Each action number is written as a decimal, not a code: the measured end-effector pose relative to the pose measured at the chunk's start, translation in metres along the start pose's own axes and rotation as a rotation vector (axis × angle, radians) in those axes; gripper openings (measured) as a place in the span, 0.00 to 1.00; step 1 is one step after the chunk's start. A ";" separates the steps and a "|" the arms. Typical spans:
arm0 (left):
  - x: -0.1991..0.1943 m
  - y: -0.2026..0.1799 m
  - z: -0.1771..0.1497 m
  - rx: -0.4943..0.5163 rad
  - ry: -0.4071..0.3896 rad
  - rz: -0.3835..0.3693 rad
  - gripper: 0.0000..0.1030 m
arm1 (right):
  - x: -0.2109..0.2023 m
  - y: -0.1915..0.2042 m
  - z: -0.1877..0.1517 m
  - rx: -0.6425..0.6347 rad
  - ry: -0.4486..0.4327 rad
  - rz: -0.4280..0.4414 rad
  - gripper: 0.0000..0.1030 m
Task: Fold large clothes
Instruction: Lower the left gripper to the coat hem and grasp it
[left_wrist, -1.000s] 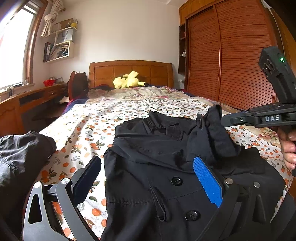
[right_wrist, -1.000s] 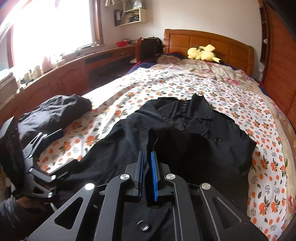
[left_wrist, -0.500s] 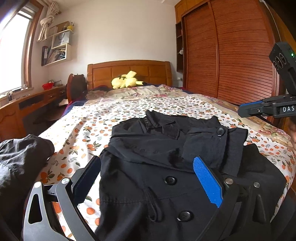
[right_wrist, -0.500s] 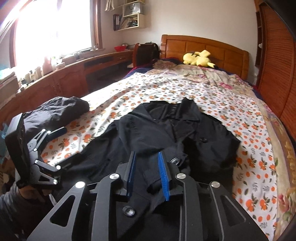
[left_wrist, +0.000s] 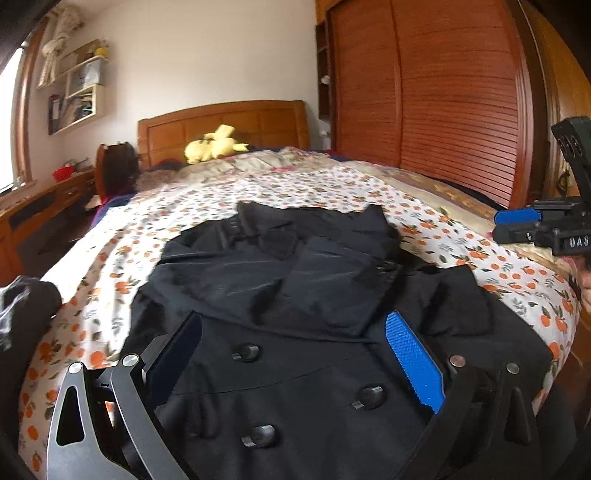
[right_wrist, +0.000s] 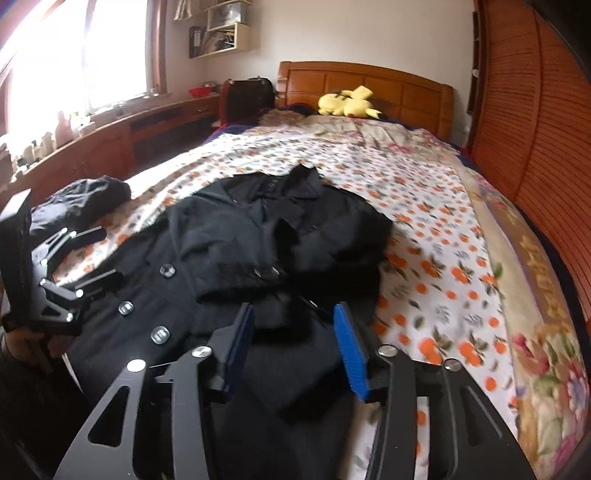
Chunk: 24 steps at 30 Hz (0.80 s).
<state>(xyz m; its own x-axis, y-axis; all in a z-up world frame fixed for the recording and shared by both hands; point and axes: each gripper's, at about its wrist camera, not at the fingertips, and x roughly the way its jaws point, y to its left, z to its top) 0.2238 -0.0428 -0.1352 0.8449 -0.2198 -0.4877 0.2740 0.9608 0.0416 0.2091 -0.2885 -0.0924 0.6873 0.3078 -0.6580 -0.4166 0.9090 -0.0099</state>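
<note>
Both sleeves of the black coat (left_wrist: 280, 295) are now lying folded across its chest, where a second ago the right gripper (right_wrist: 299, 350) was pinching one of them shut and lifting it; that gripper is now standing with its blue pads (right_wrist: 351, 354) spread wide and nothing between them, hovering over the coat's lower right side. In the left wrist view the same gripper (left_wrist: 517, 223) is showing at the right edge, off the garment and above the bedspread.

The left gripper (left_wrist: 295, 354) is hanging over the coat's buttoned front, its jaws parted wide and holding nothing, one blue pad (left_wrist: 413, 362) facing the camera. From the right wrist view it (right_wrist: 96, 254) is sitting at the left edge of the coat, fingers apart.

The coat is lying face up on the orange-print bedspread (right_wrist: 424, 206), collar toward the wooden headboard (right_wrist: 369, 85), with round buttons (left_wrist: 245, 350) showing down its front. A second dark garment (right_wrist: 81, 199) is resting bunched near the bed's left edge, apart from the coat. A yellow plush toy (left_wrist: 214, 147) is lying by the headboard, and a slatted wooden wardrobe (left_wrist: 443, 103) is filling the wall on the right.
</note>
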 end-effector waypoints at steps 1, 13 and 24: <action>0.003 -0.007 0.002 0.009 0.004 -0.009 0.98 | -0.002 -0.005 -0.004 0.004 0.002 -0.006 0.52; 0.063 -0.102 0.025 0.116 0.088 -0.118 0.98 | -0.024 -0.051 -0.045 0.072 0.005 -0.043 0.65; 0.121 -0.143 0.023 0.207 0.204 -0.108 0.76 | -0.031 -0.066 -0.065 0.112 -0.004 -0.035 0.65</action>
<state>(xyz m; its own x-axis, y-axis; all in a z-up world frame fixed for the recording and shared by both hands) 0.2975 -0.2104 -0.1796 0.7018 -0.2606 -0.6630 0.4627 0.8744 0.1460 0.1768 -0.3765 -0.1208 0.7028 0.2761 -0.6556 -0.3231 0.9449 0.0515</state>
